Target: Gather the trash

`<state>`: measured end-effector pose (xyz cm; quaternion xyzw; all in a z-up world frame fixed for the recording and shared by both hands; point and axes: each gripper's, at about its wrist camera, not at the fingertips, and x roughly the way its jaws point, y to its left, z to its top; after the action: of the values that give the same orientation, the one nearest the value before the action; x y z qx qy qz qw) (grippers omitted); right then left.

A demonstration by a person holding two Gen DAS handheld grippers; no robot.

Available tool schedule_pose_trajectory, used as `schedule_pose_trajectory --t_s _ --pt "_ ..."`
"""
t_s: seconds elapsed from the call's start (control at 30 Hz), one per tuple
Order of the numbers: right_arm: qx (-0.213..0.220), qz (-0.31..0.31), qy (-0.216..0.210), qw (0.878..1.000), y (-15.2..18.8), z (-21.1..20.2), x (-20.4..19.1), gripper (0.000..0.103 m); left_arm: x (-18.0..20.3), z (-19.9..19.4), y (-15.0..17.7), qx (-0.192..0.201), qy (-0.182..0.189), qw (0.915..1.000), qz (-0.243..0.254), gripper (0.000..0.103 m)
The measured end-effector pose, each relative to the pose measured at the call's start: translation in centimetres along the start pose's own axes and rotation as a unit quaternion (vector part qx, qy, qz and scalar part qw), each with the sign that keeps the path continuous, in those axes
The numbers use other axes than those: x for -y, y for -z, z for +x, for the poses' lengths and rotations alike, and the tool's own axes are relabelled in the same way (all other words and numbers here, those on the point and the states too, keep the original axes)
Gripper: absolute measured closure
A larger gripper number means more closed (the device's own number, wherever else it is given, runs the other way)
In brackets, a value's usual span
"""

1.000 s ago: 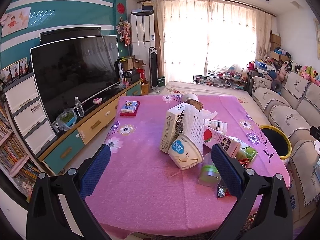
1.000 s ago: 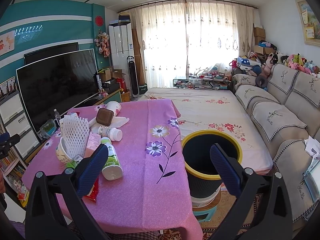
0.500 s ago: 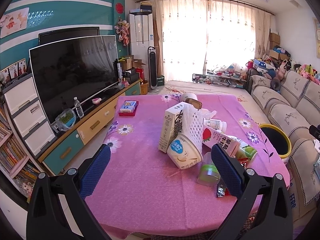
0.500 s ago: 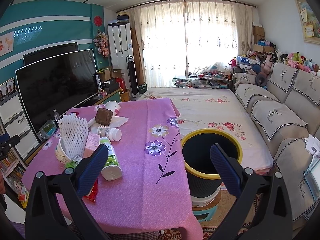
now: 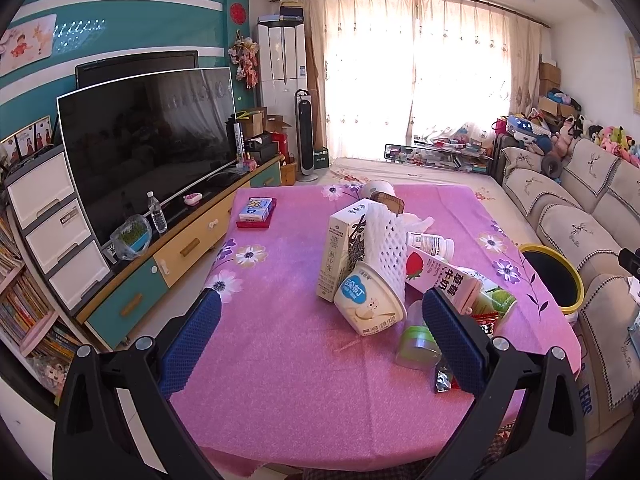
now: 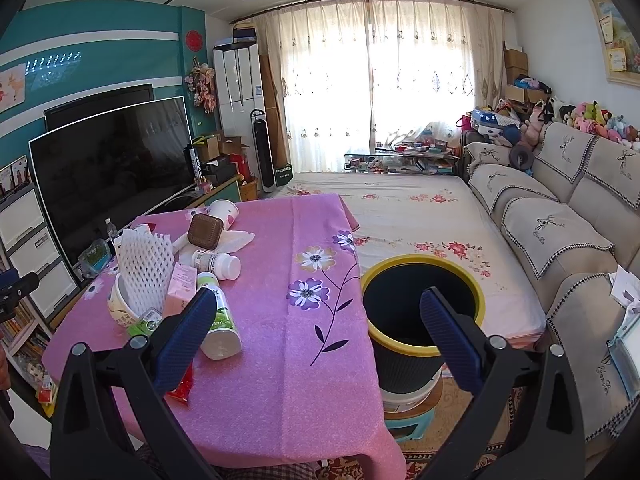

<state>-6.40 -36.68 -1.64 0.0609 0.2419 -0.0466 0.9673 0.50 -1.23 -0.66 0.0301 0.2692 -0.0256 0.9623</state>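
Note:
A pile of trash lies on the pink table [image 5: 280,360]: a white yogurt cup [image 5: 370,300], a white foam net sleeve [image 5: 384,246], a tall white carton [image 5: 340,248], a pink strawberry milk carton [image 5: 444,276], a small white bottle [image 5: 432,242] and a green-capped container [image 5: 416,346]. My left gripper [image 5: 320,336] is open and empty, just short of the pile. My right gripper [image 6: 316,328] is open and empty, above the table edge between a green-label bottle [image 6: 218,320] and the black bin with a yellow rim [image 6: 420,308].
A card box [image 5: 256,210] lies at the table's far left. A paper cup [image 6: 222,212], brown square object [image 6: 206,232] and tissue [image 6: 240,240] sit at the far side. A TV [image 5: 148,140] stands left, sofa [image 6: 560,240] right.
Both views shift only slightly; the left gripper has eased a little closer to the pile. Nothing was taken hold of or let go.

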Motion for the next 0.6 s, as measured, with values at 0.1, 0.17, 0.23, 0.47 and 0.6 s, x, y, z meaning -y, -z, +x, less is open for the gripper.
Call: schedule_pose_trajectory --t_s 0.1,0.17,0.23,0.47,0.6 --pt "0.0 0.001 0.0 1.0 0.02 0.02 0.02 0.006 0.01 0.01 0.0 0.0 0.0 1.0 0.001 0.004" --pt "-0.001 0.0 0.0 1.0 0.15 0.06 -0.02 0.006 -0.02 0.0 -0.02 0.0 0.0 1.0 0.001 0.004" --pt "-0.002 0.001 0.0 1.0 0.12 0.13 0.03 0.006 -0.02 0.01 -0.02 0.0 0.0 1.0 0.001 0.004" --pt "-0.001 0.003 0.001 1.0 0.23 0.23 0.23 0.006 -0.01 0.06 -0.01 0.0 0.0 1.0 0.001 0.004" --pt "-0.002 0.003 0.001 1.0 0.29 0.25 0.37 0.006 -0.01 0.07 0.0 -0.001 0.0 1.0 0.001 0.004"
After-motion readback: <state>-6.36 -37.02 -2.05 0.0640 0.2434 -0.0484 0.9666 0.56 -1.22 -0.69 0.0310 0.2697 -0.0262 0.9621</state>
